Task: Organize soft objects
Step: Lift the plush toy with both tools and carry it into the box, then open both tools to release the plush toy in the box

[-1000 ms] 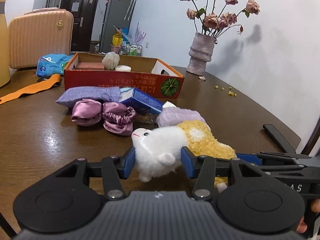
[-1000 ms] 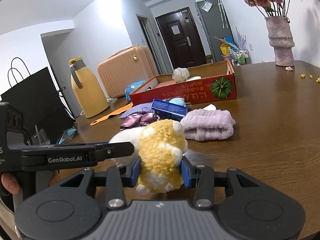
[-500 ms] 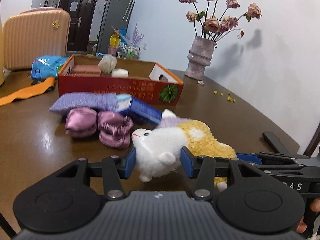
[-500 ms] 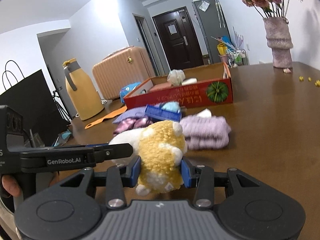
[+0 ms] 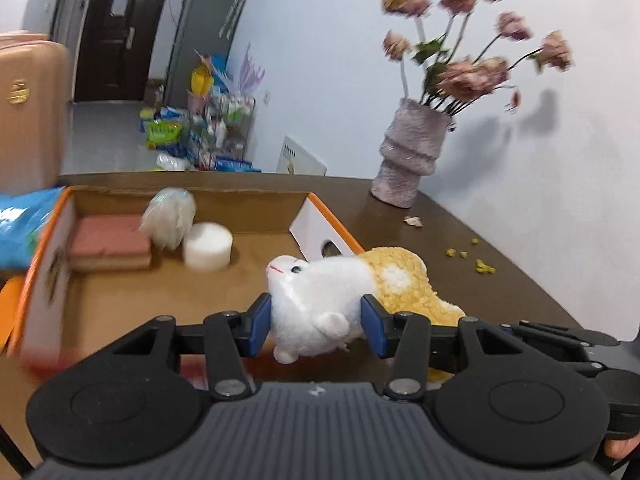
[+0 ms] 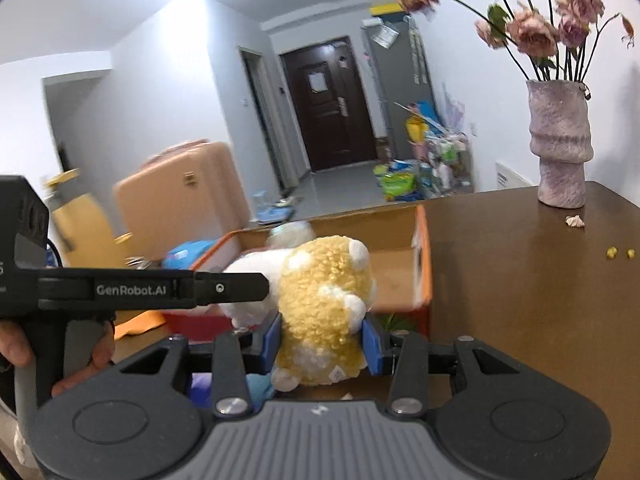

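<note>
A white and yellow plush toy [image 5: 320, 300] hangs between both grippers above the near edge of the open cardboard box [image 5: 256, 204]. My left gripper [image 5: 316, 322] is shut on its white head end. My right gripper [image 6: 322, 338] is shut on its yellow curly rear [image 6: 324, 300]. Inside the box lie a pink sponge block [image 5: 110, 242], a white wrapped ball [image 5: 170, 218] and a white foam disc [image 5: 208, 246]. In the right wrist view the left gripper's black body [image 6: 132, 290] and the hand [image 6: 16, 346] holding it appear at the left.
A purple vase of dried roses [image 5: 412, 160] stands on the brown table [image 6: 540, 300] right of the box, with yellow crumbs [image 5: 480, 266] near it. A blue packet [image 5: 24, 224] lies left of the box. A peach suitcase [image 6: 180, 196] stands behind.
Both grippers have carried the plush toy up and forward from the table over the pile of soft items to above the box. The grip on it is unchanged.
</note>
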`<act>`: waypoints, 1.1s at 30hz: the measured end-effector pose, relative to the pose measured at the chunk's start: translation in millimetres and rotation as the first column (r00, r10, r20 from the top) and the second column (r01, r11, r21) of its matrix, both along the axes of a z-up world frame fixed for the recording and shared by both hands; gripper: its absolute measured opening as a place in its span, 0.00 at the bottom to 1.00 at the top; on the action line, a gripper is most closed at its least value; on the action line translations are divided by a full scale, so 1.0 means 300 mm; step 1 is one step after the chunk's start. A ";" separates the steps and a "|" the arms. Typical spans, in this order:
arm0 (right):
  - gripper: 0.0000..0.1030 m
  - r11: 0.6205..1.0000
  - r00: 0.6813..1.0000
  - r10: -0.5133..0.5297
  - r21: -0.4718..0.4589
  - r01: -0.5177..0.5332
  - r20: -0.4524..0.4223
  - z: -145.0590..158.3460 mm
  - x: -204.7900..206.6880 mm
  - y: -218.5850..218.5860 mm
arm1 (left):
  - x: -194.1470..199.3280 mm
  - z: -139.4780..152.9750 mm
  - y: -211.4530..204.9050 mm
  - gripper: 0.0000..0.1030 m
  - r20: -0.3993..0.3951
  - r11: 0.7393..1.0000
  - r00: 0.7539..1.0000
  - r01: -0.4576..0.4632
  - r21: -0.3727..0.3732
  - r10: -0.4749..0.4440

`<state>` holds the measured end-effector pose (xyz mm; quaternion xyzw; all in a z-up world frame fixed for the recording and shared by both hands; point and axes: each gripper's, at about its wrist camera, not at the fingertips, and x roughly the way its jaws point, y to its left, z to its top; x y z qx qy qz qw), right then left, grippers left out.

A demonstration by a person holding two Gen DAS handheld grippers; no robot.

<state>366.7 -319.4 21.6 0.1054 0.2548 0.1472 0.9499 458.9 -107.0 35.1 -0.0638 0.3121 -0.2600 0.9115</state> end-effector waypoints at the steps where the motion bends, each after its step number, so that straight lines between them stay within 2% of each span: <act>1: 0.40 1.000 1.000 -0.013 -0.005 0.013 -0.014 0.000 0.064 -0.007 | 0.078 -0.006 -0.016 0.47 -0.022 1.000 1.000 0.003 -0.002 -0.003; 4: 0.40 0.999 0.997 -0.051 -0.018 0.050 -0.057 -0.001 0.257 -0.022 | 0.282 -0.035 -0.044 0.47 -0.077 1.000 0.997 -0.005 -0.006 0.004; 8: 0.40 0.996 0.988 -0.081 -0.035 0.077 -0.135 -0.018 0.511 -0.020 | 0.491 -0.090 -0.055 0.47 -0.156 0.999 0.987 -0.053 -0.011 0.050; 12: 0.41 0.992 0.979 -0.096 -0.100 0.079 -0.179 -0.056 0.664 0.028 | 0.608 -0.157 -0.069 0.48 -0.191 0.995 0.976 -0.097 0.037 0.102; 14: 0.44 0.984 0.973 -0.120 -0.151 0.090 -0.198 -0.088 0.709 0.058 | 0.629 -0.182 -0.077 0.51 -0.196 0.995 0.976 -0.085 0.047 0.092; 16: 0.44 0.969 0.972 -0.144 -0.227 0.101 -0.183 -0.105 0.715 0.089 | 0.631 -0.191 -0.084 0.57 -0.206 0.996 0.975 -0.072 0.051 0.081; 19: 0.52 0.947 0.976 -0.133 -0.314 0.074 -0.170 -0.117 0.695 0.135 | 0.609 -0.181 -0.077 0.63 -0.180 0.996 0.980 -0.070 0.061 0.080; 21: 0.54 0.951 0.974 -0.122 -0.302 0.060 -0.190 -0.106 0.685 0.133 | 0.590 -0.164 -0.064 0.64 -0.163 0.994 0.983 -0.078 0.071 0.089; 24: 0.54 0.970 0.973 -0.103 -0.236 0.052 -0.207 -0.061 0.662 0.101 | 0.548 -0.117 -0.027 0.64 -0.141 0.992 0.985 -0.090 0.083 0.101; 33: 0.58 0.969 0.990 -0.113 -0.230 0.091 -0.083 0.197 0.491 0.018 | 0.337 0.115 0.088 0.68 -0.024 0.982 0.989 -0.143 0.126 0.147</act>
